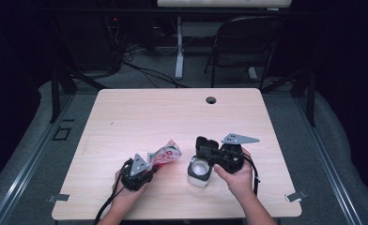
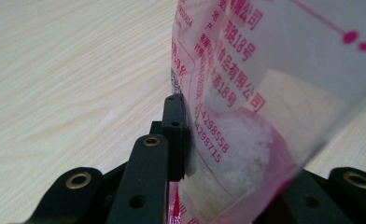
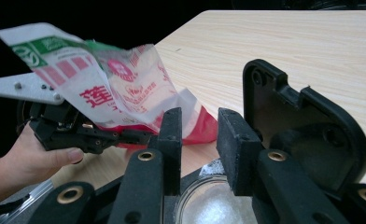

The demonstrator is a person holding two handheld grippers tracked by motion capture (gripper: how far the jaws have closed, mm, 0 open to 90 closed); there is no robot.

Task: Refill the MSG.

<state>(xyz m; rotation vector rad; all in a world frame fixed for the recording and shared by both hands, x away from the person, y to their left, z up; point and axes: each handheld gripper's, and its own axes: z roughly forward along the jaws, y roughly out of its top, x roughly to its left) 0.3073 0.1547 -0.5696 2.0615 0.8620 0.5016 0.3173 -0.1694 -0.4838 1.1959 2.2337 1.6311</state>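
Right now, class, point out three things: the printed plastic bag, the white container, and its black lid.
printed plastic bag [image 1: 165,154], high view, on its crumpled middle.
white container [image 1: 200,172], high view, on its open top.
black lid [image 3: 307,135], right gripper view, on its inner face.

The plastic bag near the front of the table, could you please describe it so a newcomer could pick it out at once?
On the light wooden table, look near the front edge, left of the middle, where the left gripper is clamped on a crinkled plastic bag. It is clear with red and green print and white powder inside, unlike the boxy white container with a black flip lid beside it.
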